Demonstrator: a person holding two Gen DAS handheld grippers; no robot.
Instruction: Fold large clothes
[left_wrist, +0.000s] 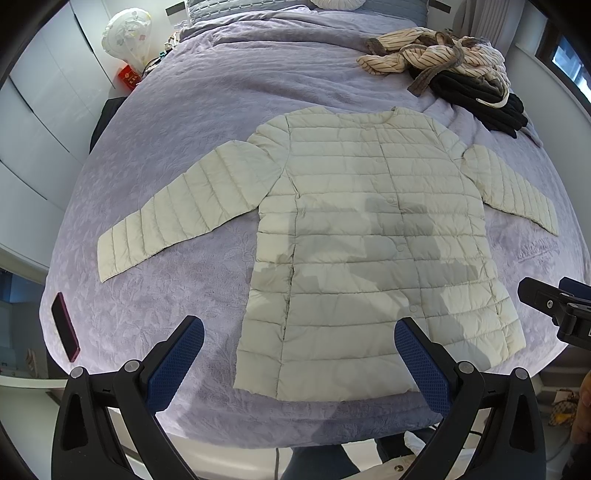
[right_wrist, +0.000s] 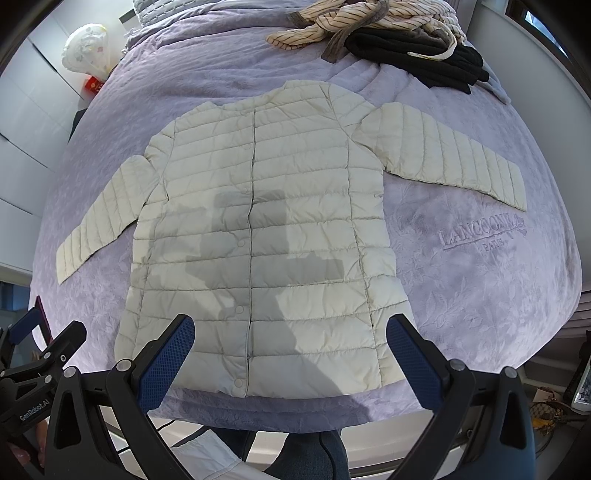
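Note:
A cream quilted puffer jacket (left_wrist: 369, 236) (right_wrist: 258, 236) lies flat and buttoned on a lilac bedspread (left_wrist: 177, 317) (right_wrist: 461, 295), front up, both sleeves spread out to the sides. My left gripper (left_wrist: 299, 354) hovers open above the jacket's lower left hem, its blue pads (left_wrist: 177, 362) wide apart and holding nothing. My right gripper (right_wrist: 290, 354) also hangs open over the hem near the button line, with nothing between its blue pads (right_wrist: 413, 365). Each gripper shows at the edge of the other's view.
A heap of striped and black clothes (left_wrist: 461, 74) (right_wrist: 388, 40) sits at the far right of the bed. A dark red phone (left_wrist: 64, 326) lies at the bed's left edge. White wardrobes (left_wrist: 37, 122) stand left. A person's legs (right_wrist: 317, 454) stand at the bed's foot.

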